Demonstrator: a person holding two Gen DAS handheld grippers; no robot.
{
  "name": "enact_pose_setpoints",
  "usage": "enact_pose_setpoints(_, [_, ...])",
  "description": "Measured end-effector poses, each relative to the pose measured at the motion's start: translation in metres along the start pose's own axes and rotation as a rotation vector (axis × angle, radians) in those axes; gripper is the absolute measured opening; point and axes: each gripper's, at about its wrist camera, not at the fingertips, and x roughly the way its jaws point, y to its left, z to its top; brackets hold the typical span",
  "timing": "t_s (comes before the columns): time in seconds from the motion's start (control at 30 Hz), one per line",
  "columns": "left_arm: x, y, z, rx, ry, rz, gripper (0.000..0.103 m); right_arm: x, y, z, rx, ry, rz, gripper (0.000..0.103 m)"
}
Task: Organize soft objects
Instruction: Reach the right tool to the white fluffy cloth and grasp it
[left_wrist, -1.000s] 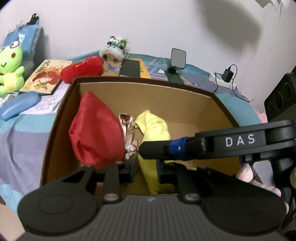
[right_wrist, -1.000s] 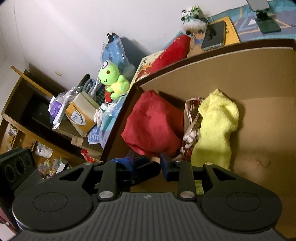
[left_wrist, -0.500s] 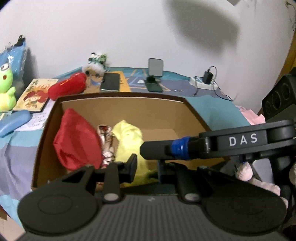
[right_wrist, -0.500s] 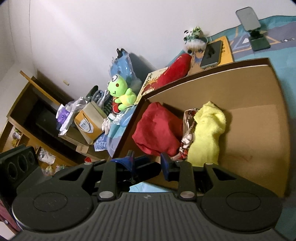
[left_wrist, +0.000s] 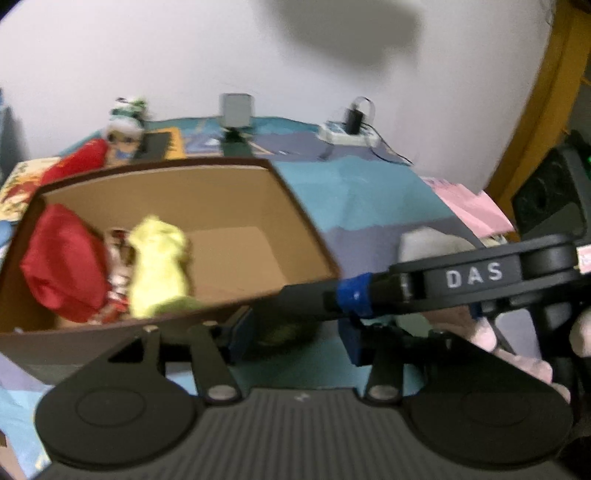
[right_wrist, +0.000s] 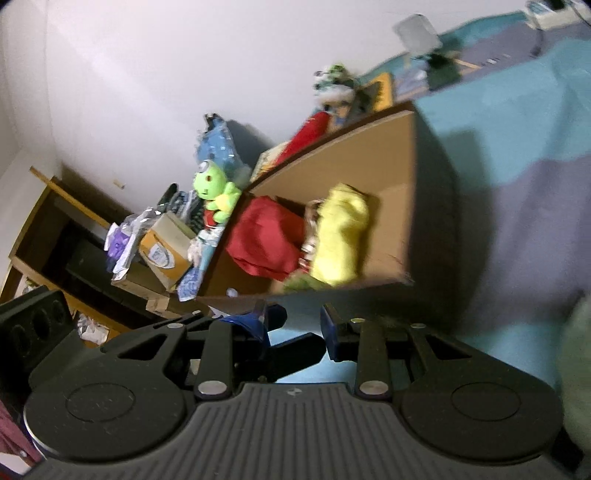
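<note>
A brown cardboard box (left_wrist: 295, 206) (right_wrist: 410, 177) sits on the bed and holds a red cloth (left_wrist: 62, 262) (right_wrist: 269, 240), a patterned cloth (left_wrist: 118, 258) and a yellow towel (left_wrist: 159, 266) (right_wrist: 340, 240). My left gripper (left_wrist: 295, 332) is open and empty, outside the box near its front right corner. My right gripper (right_wrist: 295, 325) is open and empty, in front of the box's near wall; its body crosses the left wrist view (left_wrist: 472, 277). A grey soft item (left_wrist: 432, 243) and a pink plush (left_wrist: 517, 354) lie to the right.
A green frog plush (right_wrist: 214, 192) sits left of the box beside a small carton (right_wrist: 166, 251). A red plush (left_wrist: 81, 162), a doll (left_wrist: 123, 125), a phone stand (left_wrist: 236, 110) and a charger (left_wrist: 351, 125) line the wall. A pink cloth (left_wrist: 472, 210) lies right.
Both grippers have pulled back out of the box and swung right. The box has shifted left in both views. The jaws have opened wider. The views are now motion-blurred.
</note>
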Motion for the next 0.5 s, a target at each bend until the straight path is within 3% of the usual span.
enact_pose_setpoints(0.27, [0.038,-0.049,-0.006,0.009,0.069,-0.074,0.049,-0.041,-0.044,-0.014,0.073,-0.02,-0.08,0.015])
enact_pose_setpoints(0.5, [0.086,-0.099,0.008,0.055,0.119,-0.155,0.049,-0.091,-0.085,-0.008,0.11,-0.128,-0.183,0.015])
